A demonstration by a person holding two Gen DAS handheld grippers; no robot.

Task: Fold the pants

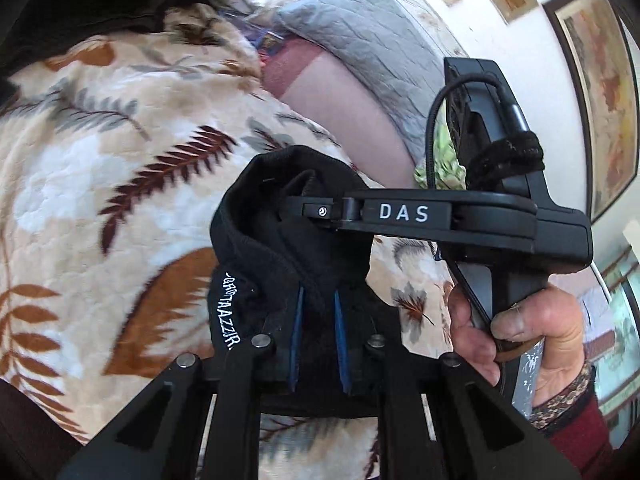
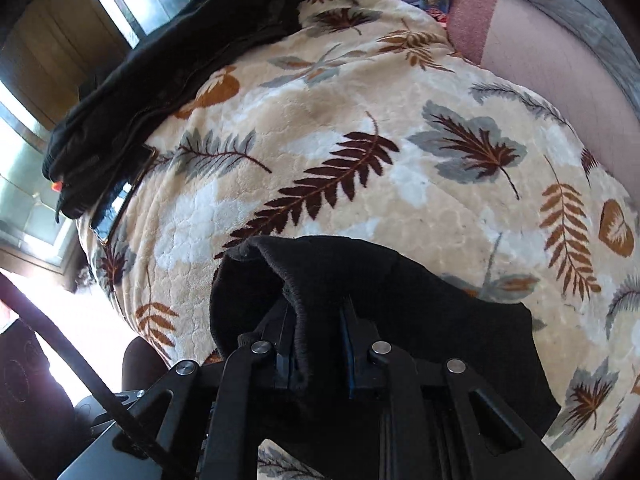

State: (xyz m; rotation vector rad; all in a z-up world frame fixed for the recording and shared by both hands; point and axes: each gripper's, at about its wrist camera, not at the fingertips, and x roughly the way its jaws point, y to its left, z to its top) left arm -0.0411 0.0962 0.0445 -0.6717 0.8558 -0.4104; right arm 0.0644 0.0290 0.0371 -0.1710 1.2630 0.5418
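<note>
The black pants (image 1: 280, 240) are bunched above a cream leaf-print blanket (image 1: 120, 160). My left gripper (image 1: 318, 296) is shut on a fold of the pants beside white lettering. My right gripper (image 1: 320, 210), marked DAS, reaches in from the right and its fingers are buried in the same bunch of cloth. In the right wrist view the right gripper (image 2: 318, 312) is shut on the ribbed hem of the pants (image 2: 400, 300), which drape down to the right over the blanket (image 2: 360, 120).
A black jacket (image 2: 160, 72) lies at the blanket's far left edge with a phone (image 2: 120, 204) beside it. A pink sheet (image 2: 540, 68) and a grey quilted pillow (image 1: 380, 52) lie beyond. Framed pictures (image 1: 600, 92) hang on the wall.
</note>
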